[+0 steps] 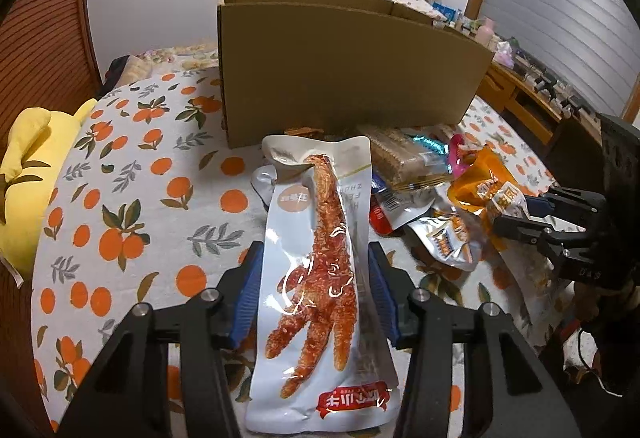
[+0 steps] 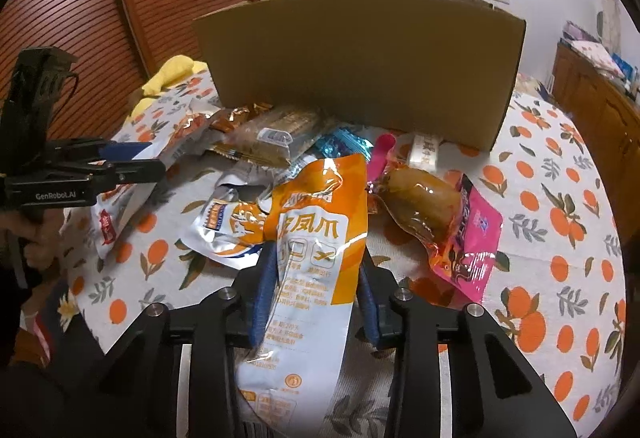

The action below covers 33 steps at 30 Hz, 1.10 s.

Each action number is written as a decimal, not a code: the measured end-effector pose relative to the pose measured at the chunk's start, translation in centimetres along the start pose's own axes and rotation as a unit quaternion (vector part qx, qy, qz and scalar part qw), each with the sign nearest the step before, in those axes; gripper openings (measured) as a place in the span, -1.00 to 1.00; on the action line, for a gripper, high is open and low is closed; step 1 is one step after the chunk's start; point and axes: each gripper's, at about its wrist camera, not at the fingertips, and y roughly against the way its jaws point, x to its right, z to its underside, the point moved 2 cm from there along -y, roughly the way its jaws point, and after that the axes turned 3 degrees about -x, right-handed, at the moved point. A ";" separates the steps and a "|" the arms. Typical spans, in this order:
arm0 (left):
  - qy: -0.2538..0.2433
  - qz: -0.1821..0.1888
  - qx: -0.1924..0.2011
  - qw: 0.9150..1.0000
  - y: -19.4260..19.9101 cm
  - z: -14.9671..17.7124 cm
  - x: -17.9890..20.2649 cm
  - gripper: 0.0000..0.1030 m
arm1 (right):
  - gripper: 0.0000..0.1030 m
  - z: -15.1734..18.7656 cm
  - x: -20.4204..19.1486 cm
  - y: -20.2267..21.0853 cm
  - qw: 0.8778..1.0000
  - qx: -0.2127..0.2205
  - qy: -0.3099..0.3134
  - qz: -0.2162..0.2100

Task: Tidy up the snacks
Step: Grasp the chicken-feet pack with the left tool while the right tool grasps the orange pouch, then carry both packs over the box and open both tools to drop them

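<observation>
Wrist views share box (image 1: 344, 74)

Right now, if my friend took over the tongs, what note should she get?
Left tongs: shut on the white chicken-foot packet.
Right tongs: shut on the orange packet.
Both packets are just in front of the cardboard box, near the snack pile on the orange-print cloth.
Done: two packets gripped. The inside of the box is hidden, so I cannot tell what is packed.
Left: probably put these two away, then the pink packet and the rest.

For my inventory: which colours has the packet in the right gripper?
Orange and white packet, clearest in the right wrist view.
</observation>
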 end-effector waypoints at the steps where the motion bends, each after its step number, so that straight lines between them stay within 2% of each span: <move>1: 0.000 -0.001 0.002 1.000 0.2 0.0 0.1 -0.06 | -0.31 -0.1 0.0 0.3 1.000 0.004 0.000 -0.001; 16: -0.013 0.016 0.056 0.998 3.6 -2.1 2.4 -0.05 | -0.34 -1.4 -0.1 3.3 0.998 0.052 0.011 0.012; 33: -0.037 0.030 0.097 0.994 4.8 -6.3 3.7 -0.04 | -0.58 -5.1 -0.1 6.4 0.992 0.107 0.059 0.008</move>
